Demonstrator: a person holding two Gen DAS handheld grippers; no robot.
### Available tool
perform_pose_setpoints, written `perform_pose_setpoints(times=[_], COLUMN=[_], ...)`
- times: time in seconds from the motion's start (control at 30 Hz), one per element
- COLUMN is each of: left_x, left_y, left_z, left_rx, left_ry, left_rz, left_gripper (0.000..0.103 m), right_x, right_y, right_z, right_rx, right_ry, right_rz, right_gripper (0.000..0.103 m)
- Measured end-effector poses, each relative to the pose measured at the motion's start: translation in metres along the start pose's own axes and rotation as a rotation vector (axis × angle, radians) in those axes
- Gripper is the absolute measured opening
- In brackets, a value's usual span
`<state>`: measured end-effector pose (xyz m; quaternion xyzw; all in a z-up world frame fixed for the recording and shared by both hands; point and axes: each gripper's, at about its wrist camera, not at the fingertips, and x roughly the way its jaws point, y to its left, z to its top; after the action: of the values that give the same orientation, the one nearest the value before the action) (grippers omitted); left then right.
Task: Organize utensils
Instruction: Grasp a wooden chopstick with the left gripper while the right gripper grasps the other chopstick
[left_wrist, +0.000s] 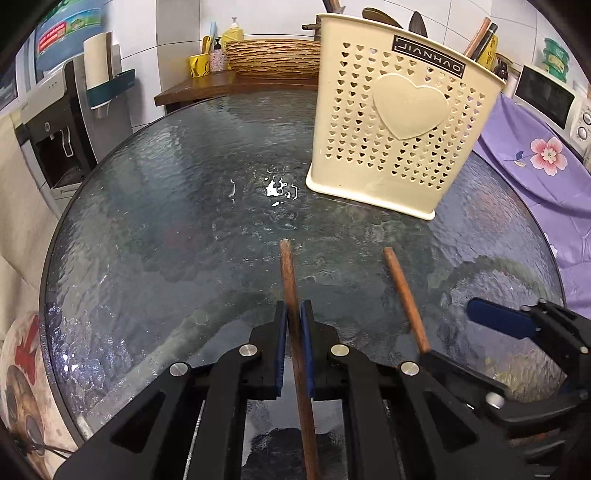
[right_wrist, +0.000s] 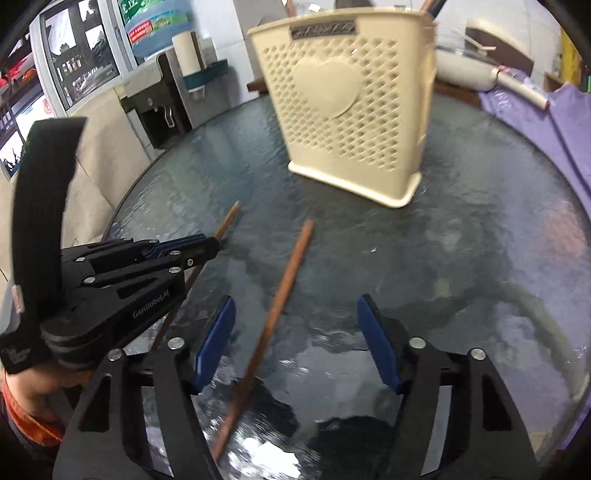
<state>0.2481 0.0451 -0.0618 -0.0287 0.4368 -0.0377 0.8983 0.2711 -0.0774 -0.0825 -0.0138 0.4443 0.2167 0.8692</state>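
Two brown wooden chopsticks are at the near side of a round glass table (left_wrist: 166, 192). My left gripper (left_wrist: 294, 314) is shut on one chopstick (left_wrist: 290, 273), which runs forward between its blue pads; it also shows in the right wrist view (right_wrist: 207, 249) with that chopstick (right_wrist: 229, 218). The second chopstick (left_wrist: 404, 295) lies on the glass to the right. My right gripper (right_wrist: 295, 339) is open, its pads on either side of the second chopstick (right_wrist: 280, 288). A cream perforated utensil holder (left_wrist: 402, 118) with a heart stands upright beyond, also in the right wrist view (right_wrist: 351, 110).
Several utensils stick out of the holder's top (left_wrist: 480, 37). A purple floral cloth (left_wrist: 535, 158) lies at the table's right. A water dispenser (left_wrist: 55, 129) stands left. A wooden shelf (left_wrist: 236, 85) with bottles and a basket sits behind the table.
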Motion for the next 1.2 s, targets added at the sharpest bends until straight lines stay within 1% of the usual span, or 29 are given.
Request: perform_pose_setpoints(times=[0.2, 0.3, 0.43, 0.53, 0.6, 0.7, 0.73, 0.83, 0.9, 0.97, 1.2], left_x=[0.002, 0.0, 0.0, 0.001, 0.002, 0.004, 0.004, 0.004, 0.004, 0.004, -0.019], left_y=[0.003, 0.006, 0.011, 0.011, 0.011, 0.012, 0.012, 0.012, 0.012, 0.011, 0.005], left_z=[0.002, 0.0, 0.001, 0.002, 0.003, 0.005, 0.005, 0.006, 0.006, 0.006, 0.013], left_rx=[-0.007, -0.011, -0.011, -0.004, -0.002, -0.001, -0.001, -0.004, -0.011, -0.018, -0.033], left_ry=[-0.002, -0.002, -0.001, 0.0, 0.0, 0.001, 0.002, 0.0, -0.003, -0.007, -0.081], left_rz=[-0.002, 0.0, 0.006, 0.011, 0.013, 0.014, 0.014, 0.015, 0.005, -0.008, -0.065], left_gripper=[0.008, 0.008, 0.008, 0.008, 0.008, 0.008, 0.008, 0.008, 0.008, 0.008, 0.007], right_x=[0.016, 0.02, 0.028, 0.033, 0.038, 0.042, 0.043, 0.043, 0.04, 0.037, 0.013], right_y=[0.012, 0.014, 0.018, 0.022, 0.025, 0.028, 0.028, 0.024, 0.018, 0.009, -0.009], right_z=[0.01, 0.012, 0.02, 0.025, 0.03, 0.034, 0.035, 0.034, 0.033, 0.032, 0.034], right_rx=[-0.014, -0.032, -0.054, -0.086, -0.091, -0.107, -0.108, -0.093, -0.073, -0.036, 0.03], right_ry=[0.025, 0.025, 0.029, 0.03, 0.033, 0.031, 0.03, 0.023, 0.018, 0.015, -0.055], right_rz=[-0.061, -0.092, -0.116, -0.146, -0.147, -0.138, -0.134, -0.112, -0.091, -0.049, 0.035], right_gripper=[0.044, 0.038, 0.036, 0.03, 0.023, 0.013, 0.012, 0.011, 0.008, 0.008, 0.008])
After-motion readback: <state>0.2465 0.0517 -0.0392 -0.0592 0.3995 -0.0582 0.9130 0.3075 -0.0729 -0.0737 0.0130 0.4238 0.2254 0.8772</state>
